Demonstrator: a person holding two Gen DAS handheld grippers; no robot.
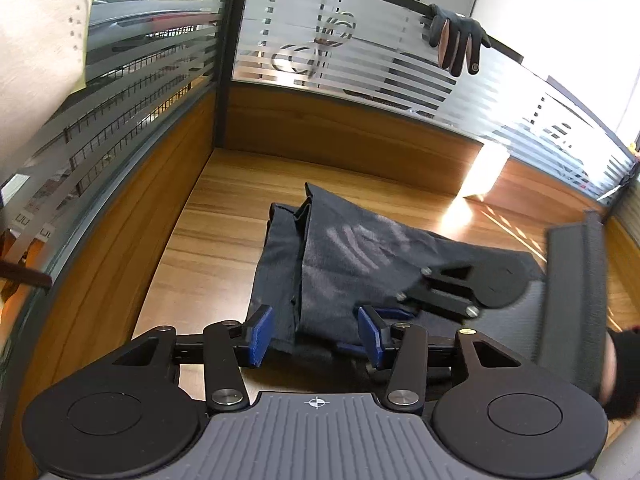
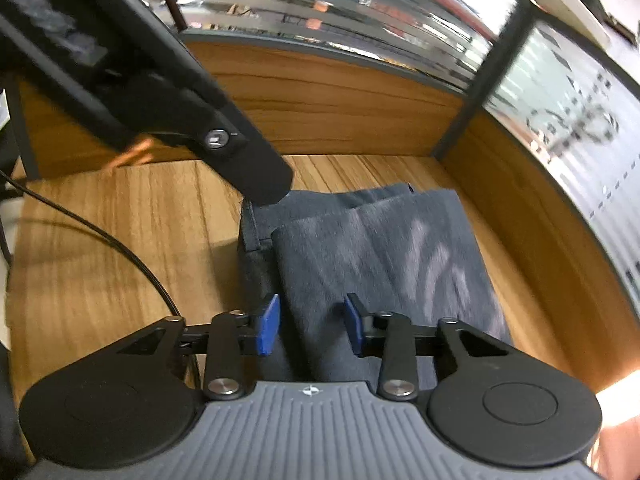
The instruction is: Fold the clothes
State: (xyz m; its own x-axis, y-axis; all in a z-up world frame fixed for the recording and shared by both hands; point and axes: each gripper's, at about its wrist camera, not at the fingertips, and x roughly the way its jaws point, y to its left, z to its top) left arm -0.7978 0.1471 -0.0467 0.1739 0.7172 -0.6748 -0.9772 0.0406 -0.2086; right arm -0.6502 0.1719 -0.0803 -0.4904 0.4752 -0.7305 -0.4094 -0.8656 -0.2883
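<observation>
Both claws gape side by side, the left claw (image 1: 316,334) wide, the right claw (image 2: 312,324) angled across it.

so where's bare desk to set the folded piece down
Bare wood lies left of the dark garment, up to the wooden side panel, and behind it toward the back panel. Crowded: both open grippers sit at its near edge.

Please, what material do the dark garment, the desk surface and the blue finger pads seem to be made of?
The dark garment looks like matte woven cloth, perhaps cotton: it creases softly and shows a stitched seam. The desk surface looks like wood-grain laminate or veneer, smooth with a slight sheen; which one is unclear. The blue finger pads look like matte rubber or soft plastic.
</observation>
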